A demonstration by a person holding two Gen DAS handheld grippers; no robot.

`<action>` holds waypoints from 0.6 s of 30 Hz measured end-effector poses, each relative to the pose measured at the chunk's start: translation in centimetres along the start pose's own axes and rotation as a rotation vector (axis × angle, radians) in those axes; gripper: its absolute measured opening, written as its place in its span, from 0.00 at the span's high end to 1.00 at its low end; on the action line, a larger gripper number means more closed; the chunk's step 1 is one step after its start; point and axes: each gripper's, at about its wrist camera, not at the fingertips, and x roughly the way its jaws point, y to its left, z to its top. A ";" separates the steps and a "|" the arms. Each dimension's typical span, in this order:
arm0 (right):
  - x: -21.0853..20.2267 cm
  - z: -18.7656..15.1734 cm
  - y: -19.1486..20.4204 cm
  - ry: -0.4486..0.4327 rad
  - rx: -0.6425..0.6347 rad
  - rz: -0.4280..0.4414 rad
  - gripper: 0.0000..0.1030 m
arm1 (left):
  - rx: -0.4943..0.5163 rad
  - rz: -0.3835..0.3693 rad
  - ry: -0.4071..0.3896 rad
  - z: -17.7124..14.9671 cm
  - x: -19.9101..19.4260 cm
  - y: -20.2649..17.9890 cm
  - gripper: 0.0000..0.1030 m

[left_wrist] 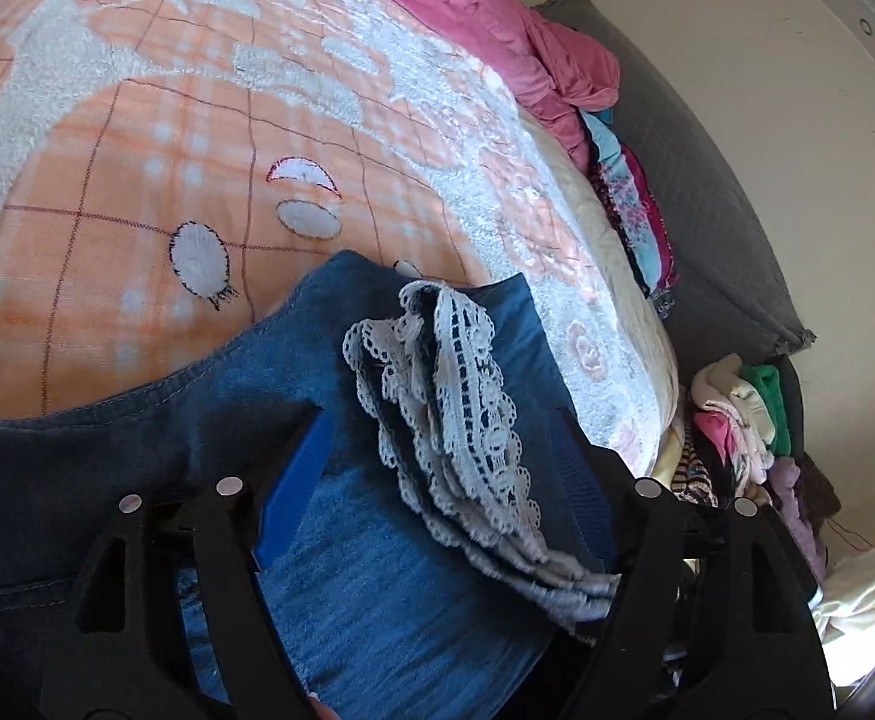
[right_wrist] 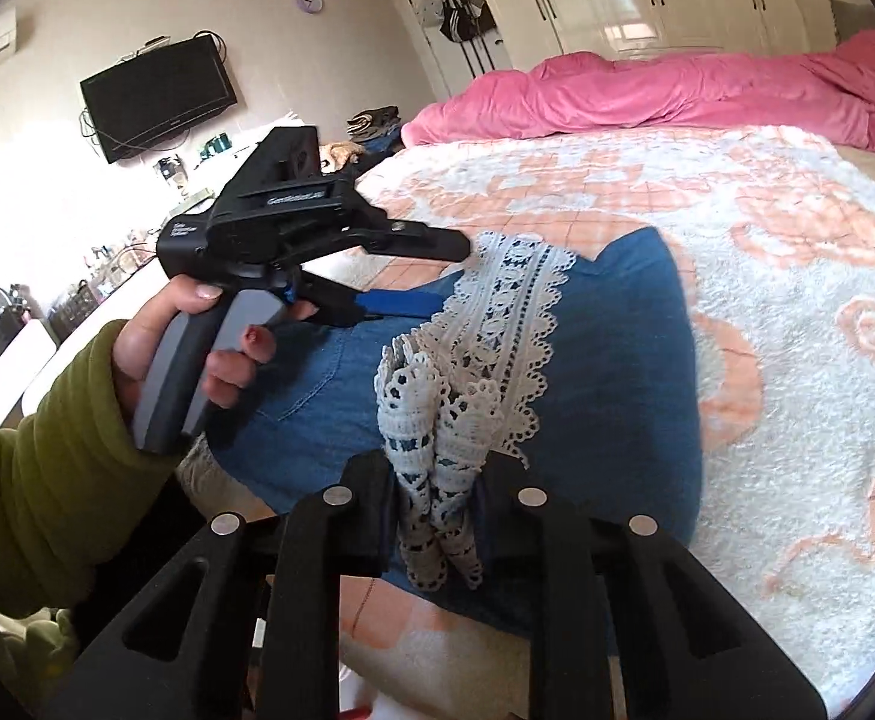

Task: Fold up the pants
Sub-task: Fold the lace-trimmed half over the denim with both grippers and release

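The denim pants (right_wrist: 617, 360) lie folded on the bed (right_wrist: 797, 252), their long axis running away from the near edge, where the right gripper (right_wrist: 437, 516) is clenched on their bunched lace trim (right_wrist: 437, 450), while the left gripper (right_wrist: 419, 276) hovers spread wide just above their left side, grasping nothing.

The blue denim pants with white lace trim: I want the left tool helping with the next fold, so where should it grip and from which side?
Probably the plain denim edge of the blue denim pants beside the white lace trim, coming in low from the near side. The right tool already pinches the bunched lace, and the left tool is open just above the cloth on the peach and white blanket.
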 end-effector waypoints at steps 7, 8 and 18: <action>0.0 -1.1 2.0 0.021 -0.057 -0.021 0.80 | -0.042 0.004 -0.005 0.9 1.8 -0.1 0.65; 0.2 -1.1 2.4 0.027 -0.080 -0.031 0.80 | -0.050 0.005 -0.003 1.0 2.1 0.0 0.78; 1.3 -0.7 4.9 0.041 -0.170 -0.061 0.82 | -0.026 -0.026 -0.079 1.1 -0.8 -1.0 0.91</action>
